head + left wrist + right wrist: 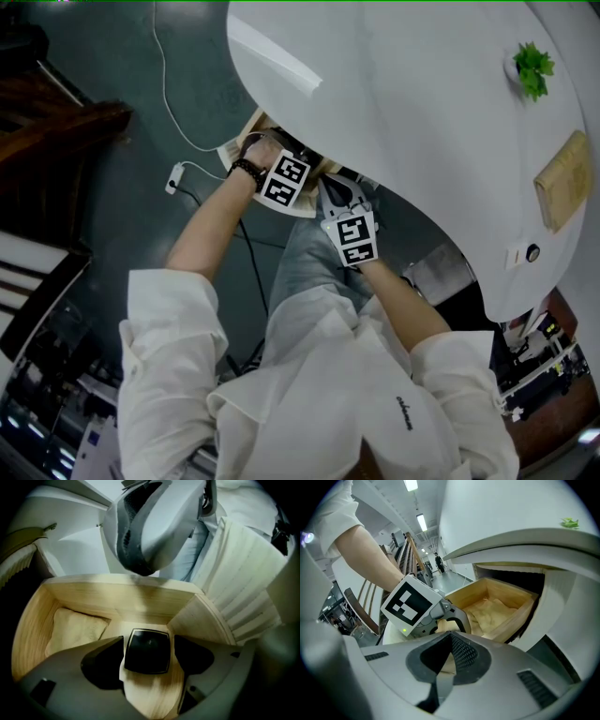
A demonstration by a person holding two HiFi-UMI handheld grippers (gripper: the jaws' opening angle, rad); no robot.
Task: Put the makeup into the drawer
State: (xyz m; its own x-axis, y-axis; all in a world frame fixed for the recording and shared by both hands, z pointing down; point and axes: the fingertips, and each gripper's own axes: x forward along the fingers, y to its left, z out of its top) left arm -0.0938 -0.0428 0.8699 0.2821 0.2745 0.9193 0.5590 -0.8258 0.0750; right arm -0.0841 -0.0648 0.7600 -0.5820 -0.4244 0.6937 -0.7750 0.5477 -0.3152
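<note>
A black square makeup compact (147,650) lies flat on the floor of an open wooden drawer (117,582). My left gripper (149,657) reaches into the drawer with its jaws open, one on each side of the compact, and a strip of wood shows at the right. A cream cloth (70,631) fills the drawer's left part. My right gripper (439,673) is shut and empty, just outside the drawer's front and pointing at the drawer's wall (520,616). In the head view both grippers sit under the white table's (422,112) near edge, the right gripper (343,199) beside the left one.
The round white table top overhangs the drawer. On it stand a small green plant (532,67) and a tan flat item (562,180). A white cable with a plug (178,174) runs over the dark floor at left. Wooden chairs (370,616) stand beyond.
</note>
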